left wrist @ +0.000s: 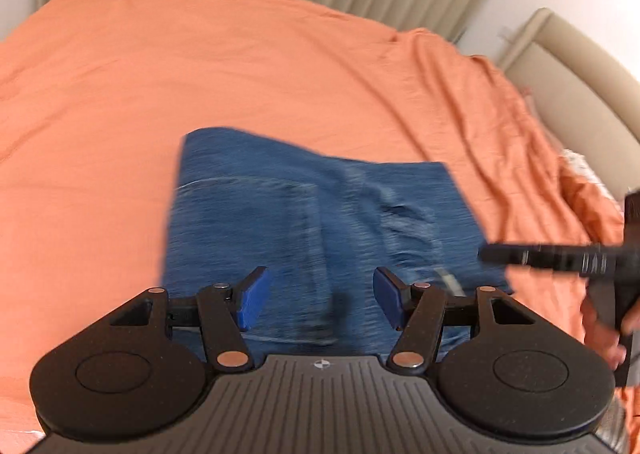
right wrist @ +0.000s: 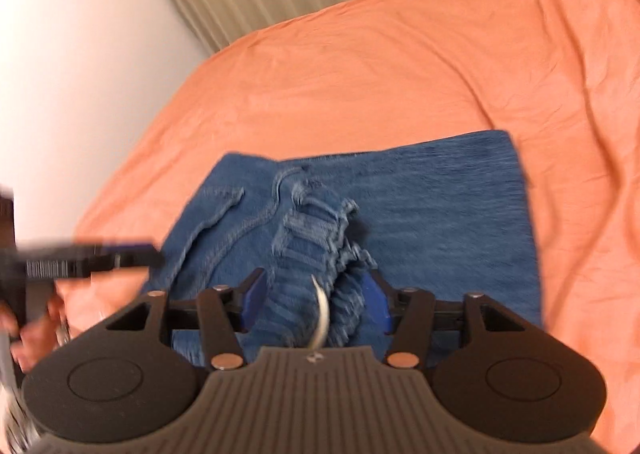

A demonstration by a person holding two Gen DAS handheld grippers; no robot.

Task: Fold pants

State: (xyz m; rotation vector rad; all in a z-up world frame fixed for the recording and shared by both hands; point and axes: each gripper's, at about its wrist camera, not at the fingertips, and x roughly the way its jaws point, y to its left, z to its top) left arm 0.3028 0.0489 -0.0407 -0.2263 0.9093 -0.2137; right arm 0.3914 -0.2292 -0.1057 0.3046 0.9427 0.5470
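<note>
— What is holding everything up?

— A bed (left wrist: 240, 66), covered by an orange sheet (right wrist: 400, 66). The sheet is smooth in the middle and creased toward the right side, near the padded headboard (left wrist: 568, 66).

— And what lies on it?

— A pair of blue jeans (left wrist: 280, 214), folded into a compact block near the front edge. A bunched, ribbed part of the jeans sits on top at the near side.
</note>
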